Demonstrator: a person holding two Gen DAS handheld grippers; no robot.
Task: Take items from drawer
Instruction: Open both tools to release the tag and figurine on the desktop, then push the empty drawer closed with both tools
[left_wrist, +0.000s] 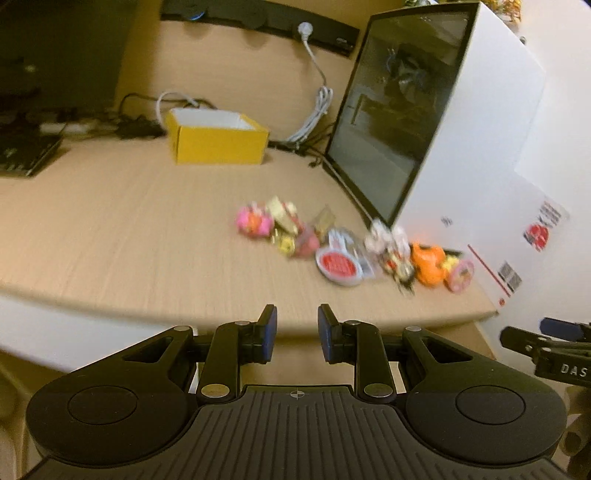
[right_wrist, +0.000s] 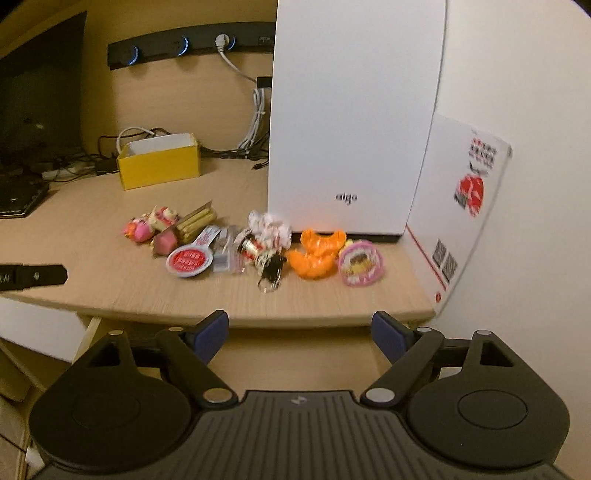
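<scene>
Small toys and trinkets (right_wrist: 255, 247) lie grouped on the desk (right_wrist: 110, 284) beside the white computer case (right_wrist: 351, 122), evidently set out from the drawer, itself unseen; left gripper (left_wrist: 297, 334) part-open, empty; right gripper (right_wrist: 300, 334) released wide, empty.

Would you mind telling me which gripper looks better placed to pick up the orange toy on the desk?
Probably the right gripper: its jaws stand wide and empty, and the orange toy lies almost straight ahead. The left gripper is narrower and sees the toy off to its right.

Trinkets (right_wrist: 251, 247) on desk (right_wrist: 92, 288), box (right_wrist: 159, 162) behind, tower (right_wrist: 351, 118) right
</scene>
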